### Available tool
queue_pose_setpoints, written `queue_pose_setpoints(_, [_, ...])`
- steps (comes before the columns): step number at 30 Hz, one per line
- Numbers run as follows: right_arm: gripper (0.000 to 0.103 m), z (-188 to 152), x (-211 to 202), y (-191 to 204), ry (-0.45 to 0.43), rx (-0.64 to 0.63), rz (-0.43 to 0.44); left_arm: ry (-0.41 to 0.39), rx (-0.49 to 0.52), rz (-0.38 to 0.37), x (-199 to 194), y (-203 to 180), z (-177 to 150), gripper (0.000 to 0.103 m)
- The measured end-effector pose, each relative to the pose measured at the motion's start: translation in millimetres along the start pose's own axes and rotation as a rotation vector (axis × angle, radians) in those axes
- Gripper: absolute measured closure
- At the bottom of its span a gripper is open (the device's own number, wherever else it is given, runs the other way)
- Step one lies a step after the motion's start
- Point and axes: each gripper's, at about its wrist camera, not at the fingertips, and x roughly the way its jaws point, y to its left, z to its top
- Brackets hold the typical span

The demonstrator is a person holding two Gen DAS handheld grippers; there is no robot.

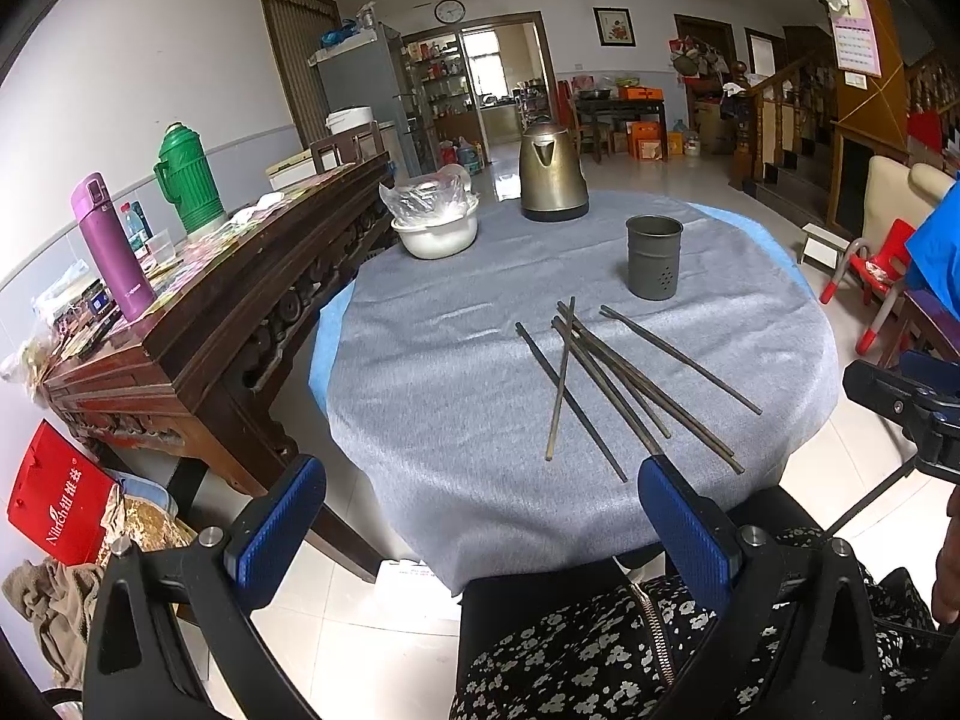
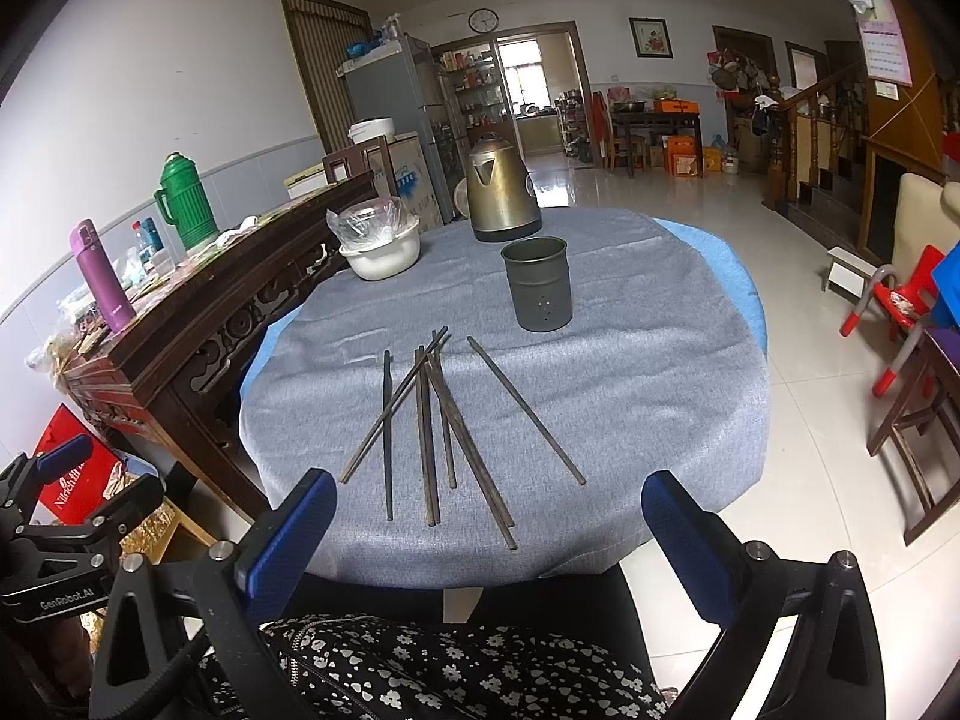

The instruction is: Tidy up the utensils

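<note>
Holding both grippers wide open and empty at the table's near edge, your left gripper (image 1: 480,516) and right gripper (image 2: 489,540) face the loose chopsticks (image 2: 441,438) lying on the grey tablecloth (image 2: 630,420). The metal holder cup (image 2: 536,283) stands upright beyond them at one o'clock, apart.

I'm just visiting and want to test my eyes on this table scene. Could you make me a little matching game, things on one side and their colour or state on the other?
Things:
1. kettle
2. holder cup
3. chopsticks
4. white bowl

States:
A. lying loose and crossed on the cloth
B. upright, dark grey, empty as far as can be seen
C. holds a clear plastic bag
D. brassy metal, at the far edge of the table

Pairs: 1-D, 2-B, 3-A, 4-C
</note>
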Motion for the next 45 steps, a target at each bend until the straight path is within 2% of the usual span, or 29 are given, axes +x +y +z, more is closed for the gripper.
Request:
queue_pose_setpoints(29, [0.000,0,7,3,0.027,-0.008,-0.001,0.013,-0.028,-0.002,5,7,1,0.000])
queue_pose_setpoints(34, [0.000,6,14,5,0.020,-0.026,0.008,0.037,-0.048,-0.027,14,12,2,0.000])
queue_pose_setpoints(39, [0.000,26,39,5,0.000,-0.063,0.053,0.110,-0.121,-0.081,51,28,8,0.000])
queue_pose_setpoints(41, [0.000,38,60,3,0.008,-0.086,0.082,0.173,-0.173,-0.111,77,37,10,0.001])
queue_pose_setpoints(44, [0.007,57,96,-2,0.062,-0.110,0.141,0.240,-0.227,-0.122,112,45,11,0.012])
queue_pose_setpoints(45, [0.015,62,107,-2,0.079,-0.118,0.154,0.259,-0.239,-0.127,123,47,12,0.019])
